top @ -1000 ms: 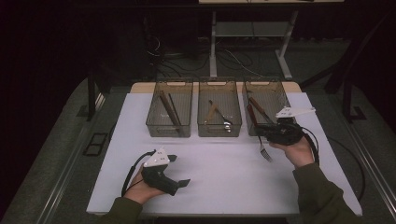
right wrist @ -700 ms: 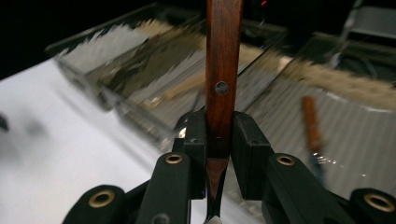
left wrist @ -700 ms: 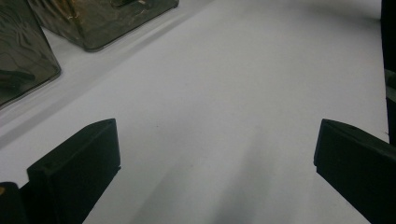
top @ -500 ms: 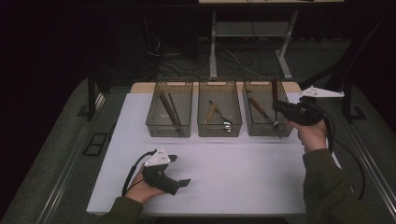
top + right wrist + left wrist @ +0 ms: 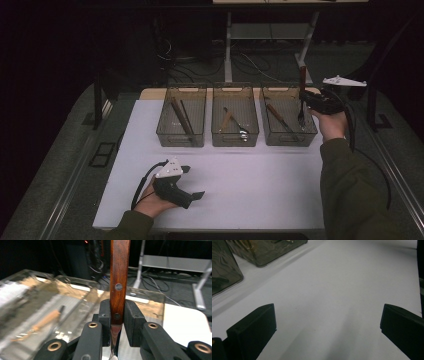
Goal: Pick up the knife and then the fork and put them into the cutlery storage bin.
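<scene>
A wood-handled metal fork (image 5: 301, 95) is held upright by the R gripper (image 5: 311, 102), pinched at the lower end of the handle; in the right gripper view the dark-brown riveted handle (image 5: 119, 277) is seen clamped between both black pads, jaws narrow & pressing on it. The fork is carried above the right-hand clear plastic bin (image 5: 289, 137), tines down, over its far right part. One wooden-handled utensil (image 5: 276, 116) is already lying in that bin. The middle clear bin (image 5: 235, 137) & the left clear bin (image 5: 181, 139) are also loaded w/ utensils. The L gripper (image 5: 192, 182) is rested on the white table mat (image 5: 260, 185), well apart from the bins, jaws wide & nothing between them, as shown in the left gripper view.

Step in hand, judged: sorting, w/ the fork being brought to its bin. Next move calls for the fork to be lowered inside the bin walls, laid alongside the utensil already there, then the jaws to be opened; the tall handle should be kept off the rim so the bin isn't tipped
</scene>
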Available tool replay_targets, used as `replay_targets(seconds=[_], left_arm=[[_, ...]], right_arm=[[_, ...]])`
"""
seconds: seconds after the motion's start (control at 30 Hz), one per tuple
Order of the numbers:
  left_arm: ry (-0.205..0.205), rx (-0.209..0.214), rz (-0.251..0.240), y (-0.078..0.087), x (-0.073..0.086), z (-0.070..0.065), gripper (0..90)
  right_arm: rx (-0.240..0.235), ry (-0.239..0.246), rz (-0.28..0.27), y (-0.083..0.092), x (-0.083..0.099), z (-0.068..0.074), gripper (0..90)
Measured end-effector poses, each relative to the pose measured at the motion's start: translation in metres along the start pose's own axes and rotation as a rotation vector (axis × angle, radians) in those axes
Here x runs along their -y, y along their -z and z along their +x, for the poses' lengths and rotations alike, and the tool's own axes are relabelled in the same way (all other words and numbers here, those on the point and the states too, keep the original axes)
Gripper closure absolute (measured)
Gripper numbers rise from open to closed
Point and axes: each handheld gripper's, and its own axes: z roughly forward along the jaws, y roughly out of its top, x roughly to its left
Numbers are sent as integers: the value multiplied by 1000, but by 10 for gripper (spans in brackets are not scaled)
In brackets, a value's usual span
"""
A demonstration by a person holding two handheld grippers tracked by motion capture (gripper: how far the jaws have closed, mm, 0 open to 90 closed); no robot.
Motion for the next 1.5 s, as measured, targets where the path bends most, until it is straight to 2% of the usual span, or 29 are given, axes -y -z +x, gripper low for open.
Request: replay_targets(seconds=[0.2,0.33,0.5,0.67,0.73,0.9,1.03,1.1,1.33,1.43,1.5], left_arm=[[1,4,-2,0,1,-1,0],[-2,7,-1,1,1,-1,0],[1,7,0,0,1,-1,0],[1,8,-1,0,1,-2,0],[-1,9,-1,0,1,-2,0],[-1,9,-1,0,1,-2,0],[-2,9,-2,0,1,-2,0],[-3,8,0,0,1,-1,0],[-3,12,8,0,1,-1,0],[-7,15,10,1,1,0,0],[-2,18,7,2,1,0,0]], right_arm=[[35,21,67,-17,16,-12,769],[49,1,103,-24,29,-19,769],[47,-5,151,-29,40,-22,769],[61,24,213,-35,46,-19,761],[48,14,215,-36,47,-18,748],[38,18,220,-34,45,-16,592],[26,-3,200,-29,44,-16,500],[4,-14,186,-24,43,-15,463],[-59,-12,127,-6,43,-3,356],[-93,-12,122,1,44,4,305],[-98,-3,120,4,45,10,272]])
